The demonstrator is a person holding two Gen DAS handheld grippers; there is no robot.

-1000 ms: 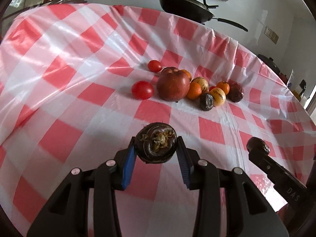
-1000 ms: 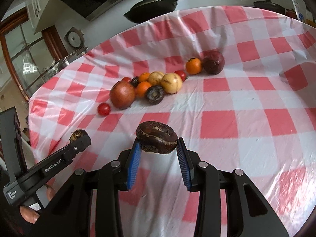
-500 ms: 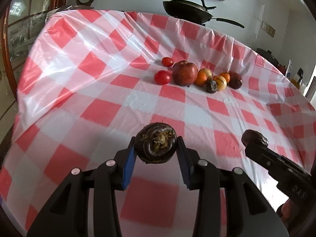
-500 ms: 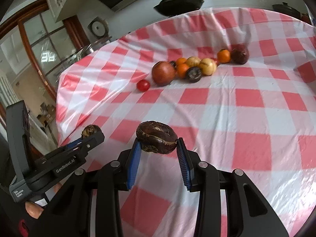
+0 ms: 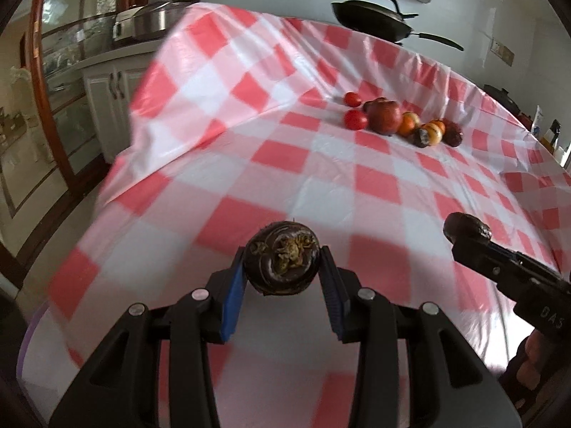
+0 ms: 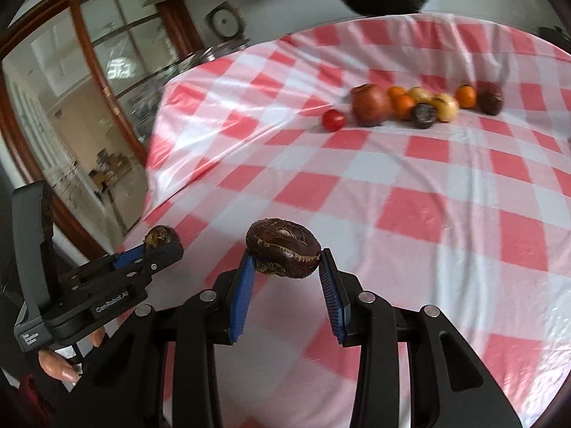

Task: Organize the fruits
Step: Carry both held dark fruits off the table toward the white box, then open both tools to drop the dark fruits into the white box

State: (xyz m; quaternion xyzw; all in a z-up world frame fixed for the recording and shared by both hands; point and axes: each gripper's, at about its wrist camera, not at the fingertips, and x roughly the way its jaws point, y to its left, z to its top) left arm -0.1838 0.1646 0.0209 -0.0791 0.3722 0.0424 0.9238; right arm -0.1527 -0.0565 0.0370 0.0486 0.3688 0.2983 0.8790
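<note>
Left tool clamped on a dark round fruit, blue pads pressing both sides; dried stem end faces the camera, underside hidden. Right tool clamped on a second dark fruit, a flatter brown one, sitting tilted between the pads. Both fruits held up over the near part of the bench, which has a red-and-white check cloth; whether either touches the cloth cannot be told, tool bodies block the view below.

In the left wrist view the right tool shows at far right, cut off by the frame edge, only the tip and the top of its fruit visible. In the right wrist view the left tool sits off to the left, its fruit half hidden behind a finger; the person's fingertips peek out under its body.

Rest of the fruit is well ahead of both tools, far across the bench: a tight cluster with a big red apple, tomato just left of it, second tomato behind, oranges, yellowish fruits, small dark fruit, dark red one at the right end. Cluster is blurred in the right wrist view; several pieces overlap, exact count unclear. Black pan beyond the bench's far edge.
</note>
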